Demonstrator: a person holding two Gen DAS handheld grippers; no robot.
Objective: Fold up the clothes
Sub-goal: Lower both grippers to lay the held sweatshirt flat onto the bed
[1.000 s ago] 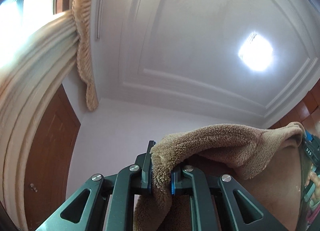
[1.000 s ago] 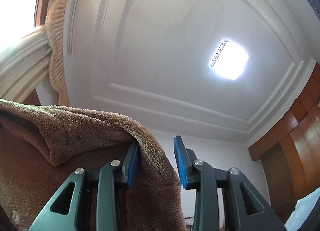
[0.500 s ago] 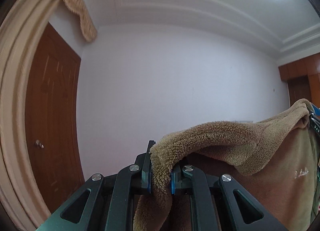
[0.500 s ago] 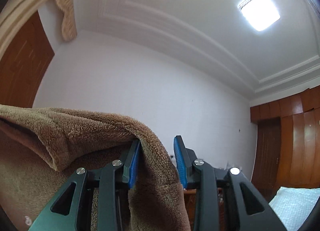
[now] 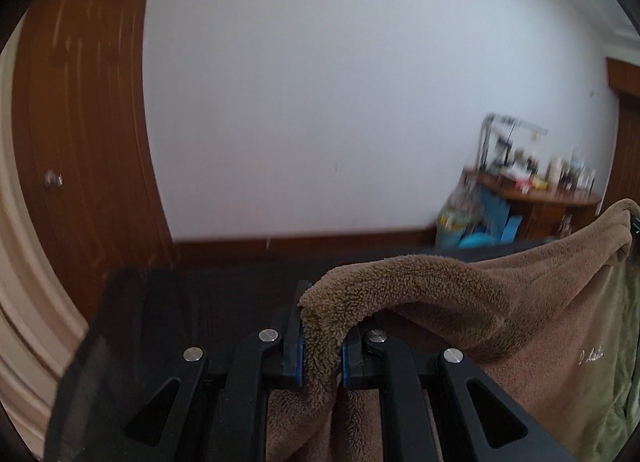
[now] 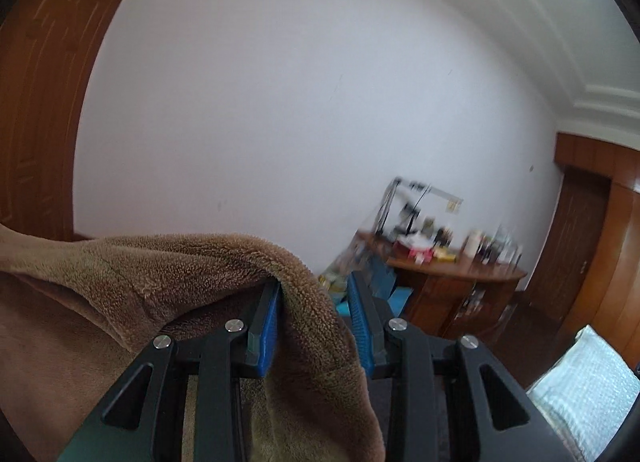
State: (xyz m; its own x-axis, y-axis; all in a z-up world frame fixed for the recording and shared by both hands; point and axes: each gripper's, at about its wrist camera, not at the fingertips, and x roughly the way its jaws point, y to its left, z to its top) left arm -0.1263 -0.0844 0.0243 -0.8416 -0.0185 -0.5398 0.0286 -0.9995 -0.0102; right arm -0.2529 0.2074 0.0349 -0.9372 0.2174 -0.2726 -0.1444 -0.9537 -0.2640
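A brown fleece garment (image 5: 420, 286) hangs stretched between my two grippers. My left gripper (image 5: 323, 338) is shut on one bunched edge of it, the pile squeezed between the blue pads. From there the cloth runs right to a raised corner at the picture's edge, showing a small white embroidered script (image 5: 592, 356) and an olive lining. In the right wrist view the same fleece garment (image 6: 160, 270) drapes over and between the blue pads of my right gripper (image 6: 314, 290), which is shut on a thick fold of it. The garment's lower part is hidden below both views.
A dark tabletop (image 5: 180, 302) lies just ahead of the left gripper. A brown door (image 5: 80, 121) stands at the left. A cluttered wooden desk (image 6: 452, 266) sits against the white wall. A bed with a pale cover (image 6: 588, 378) is at lower right, by a wooden wardrobe (image 6: 600, 242).
Both views have swung down from the ceiling and lamp to the wall, desk and dark tabletop. The fleece stays clamped in both grippers throughout.
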